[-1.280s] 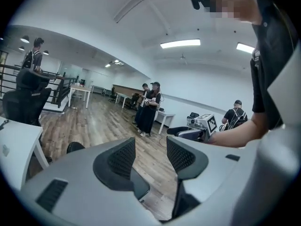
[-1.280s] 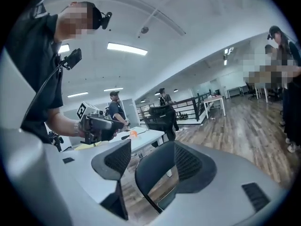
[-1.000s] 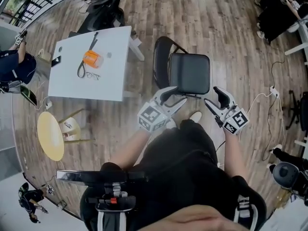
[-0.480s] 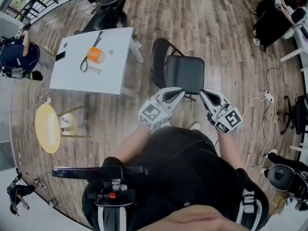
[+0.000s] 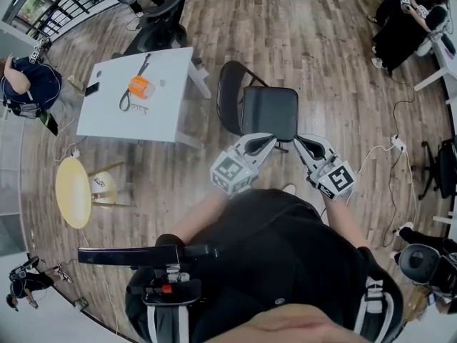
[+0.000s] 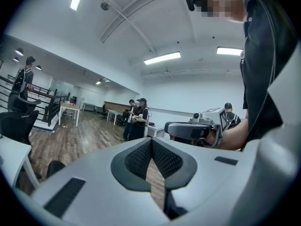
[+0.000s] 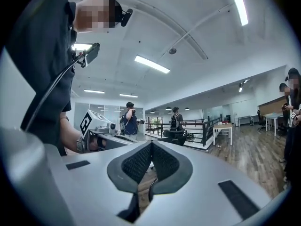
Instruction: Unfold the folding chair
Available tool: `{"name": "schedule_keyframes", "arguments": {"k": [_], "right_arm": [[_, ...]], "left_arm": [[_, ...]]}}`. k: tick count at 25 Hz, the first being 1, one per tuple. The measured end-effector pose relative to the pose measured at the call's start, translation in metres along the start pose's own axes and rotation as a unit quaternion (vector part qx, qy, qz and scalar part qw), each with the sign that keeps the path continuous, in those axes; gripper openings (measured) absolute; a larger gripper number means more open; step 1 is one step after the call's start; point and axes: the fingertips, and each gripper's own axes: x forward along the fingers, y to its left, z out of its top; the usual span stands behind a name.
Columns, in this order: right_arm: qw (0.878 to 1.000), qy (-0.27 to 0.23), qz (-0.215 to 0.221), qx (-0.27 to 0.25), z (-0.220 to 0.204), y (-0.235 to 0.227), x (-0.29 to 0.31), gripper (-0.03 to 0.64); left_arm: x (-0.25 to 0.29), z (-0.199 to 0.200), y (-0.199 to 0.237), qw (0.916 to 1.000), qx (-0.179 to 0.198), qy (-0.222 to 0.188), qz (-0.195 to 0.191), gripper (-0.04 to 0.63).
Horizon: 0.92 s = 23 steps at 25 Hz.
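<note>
The black folding chair [image 5: 270, 113] stands unfolded on the wooden floor, its seat flat and its backrest [image 5: 227, 91] to the left. My left gripper [image 5: 268, 140] hovers over the near edge of the seat, shut, with nothing between its pads [image 6: 141, 158]. Close beside it on the right, my right gripper [image 5: 300, 141] is also shut and empty. In the left gripper view the left gripper [image 6: 151, 147] points level, and the right gripper [image 6: 193, 130] shows just behind it. In the right gripper view the right gripper [image 7: 150, 149] has its pads together, and the left gripper [image 7: 99, 126] appears at the left.
A white table [image 5: 164, 113] left of the chair carries an orange object [image 5: 138, 86], glasses and a strap. A yellow round stool [image 5: 73, 191] stands lower left and an office chair [image 5: 158, 23] behind the table. Cables [image 5: 385, 148] cross the floor at right. People stand round the room's edges.
Both grippers went from open to shut. Both hands rose and drew together over the near edge of the chair seat.
</note>
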Motion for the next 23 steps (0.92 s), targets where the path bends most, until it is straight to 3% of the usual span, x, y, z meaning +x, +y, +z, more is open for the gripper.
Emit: {"name": "schedule_keyframes", "arguments": {"k": [8, 23], "right_arm": [[1.0, -0.006, 0.009, 0.01, 0.002, 0.003, -0.002, 0.008], [1.0, -0.007, 0.017, 0.011, -0.001, -0.004, 0.001, 0.008]], "left_arm": [[0.006, -0.006, -0.012, 0.9998, -0.016, 0.007, -0.003, 0.005], [0.006, -0.003, -0.011, 0.9998, -0.004, 0.012, 0.015, 0.005]]}}
